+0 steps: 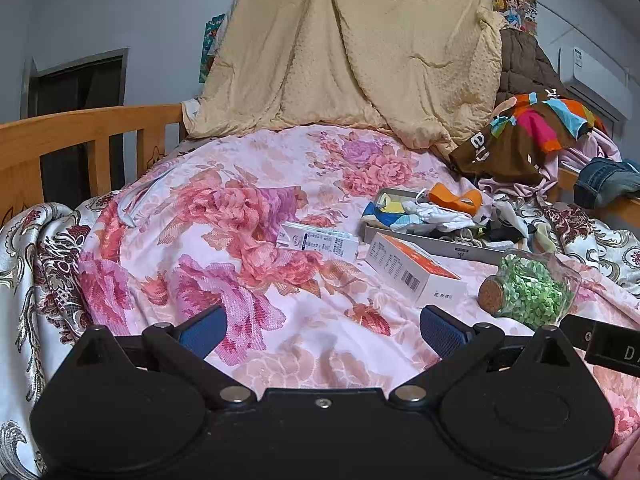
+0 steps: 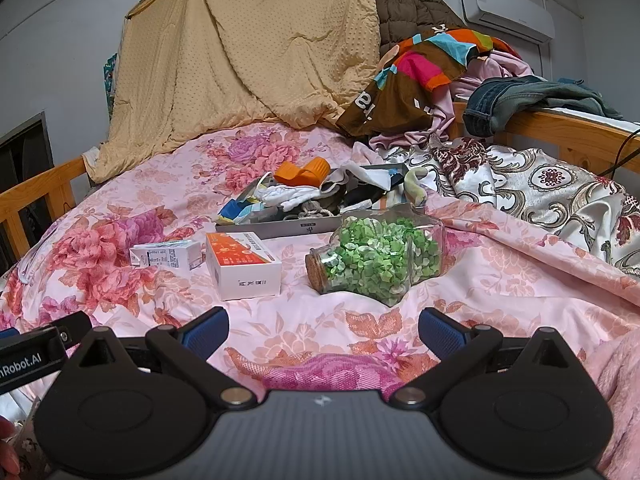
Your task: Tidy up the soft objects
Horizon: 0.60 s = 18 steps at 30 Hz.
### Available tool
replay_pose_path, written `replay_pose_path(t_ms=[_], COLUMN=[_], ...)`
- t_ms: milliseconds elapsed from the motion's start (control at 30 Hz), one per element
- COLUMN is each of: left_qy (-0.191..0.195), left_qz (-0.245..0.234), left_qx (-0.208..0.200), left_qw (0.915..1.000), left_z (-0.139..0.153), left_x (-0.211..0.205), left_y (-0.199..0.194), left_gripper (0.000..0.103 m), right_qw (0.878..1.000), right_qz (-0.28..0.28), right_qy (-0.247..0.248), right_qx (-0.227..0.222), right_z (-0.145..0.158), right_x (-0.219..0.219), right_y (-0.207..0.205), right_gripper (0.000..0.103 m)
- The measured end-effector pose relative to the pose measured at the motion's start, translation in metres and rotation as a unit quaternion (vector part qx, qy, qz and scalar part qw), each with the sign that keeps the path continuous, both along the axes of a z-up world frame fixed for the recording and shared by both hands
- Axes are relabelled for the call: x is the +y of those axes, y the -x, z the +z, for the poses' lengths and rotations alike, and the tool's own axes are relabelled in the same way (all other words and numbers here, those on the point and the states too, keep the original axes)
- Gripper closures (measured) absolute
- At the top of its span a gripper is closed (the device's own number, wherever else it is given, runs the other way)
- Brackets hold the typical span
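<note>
Soft things: socks, cloths and an orange band [image 2: 302,172] sit piled in the grey tray [image 2: 280,229] on my bed, so they stay together.
My left gripper [image 1: 322,330]: wide apart, holding nothing.
My right gripper [image 2: 322,330]: wide apart, empty too.
Nearby: jar of green bits [image 2: 376,260], orange box [image 2: 242,266].
Writing: "nRobot.AI" on my left gripper.

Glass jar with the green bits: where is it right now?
The glass jar lies on its side on the floral bedspread, centre of the right wrist view, cork pointing left, just right of the orange-and-white box and in front of the grey tray.
</note>
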State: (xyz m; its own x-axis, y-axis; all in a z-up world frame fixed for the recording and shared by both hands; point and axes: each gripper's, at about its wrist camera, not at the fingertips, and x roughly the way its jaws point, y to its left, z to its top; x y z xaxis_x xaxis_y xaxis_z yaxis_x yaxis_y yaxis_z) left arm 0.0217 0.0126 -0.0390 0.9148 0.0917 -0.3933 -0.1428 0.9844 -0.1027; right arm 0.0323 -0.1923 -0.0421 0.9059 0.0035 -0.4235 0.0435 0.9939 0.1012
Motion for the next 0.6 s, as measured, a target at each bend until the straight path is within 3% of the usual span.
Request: replay_pose_path(t_ms=[600], left_qy=[-0.005], left_qz=[-0.018], left_qx=[0.017], left_qw=[0.9997], left_z=[0.0063], left_x=[-0.0042], left_y=[-0.0035], left_gripper=[0.001], right_qw=[1.000], right_qz=[-0.002], right_qy=[-0.002], right_qx=[0.007], right_z=[-0.0039], right_x=[0.0004], right_y=[-0.0008], right_gripper=[0.000])
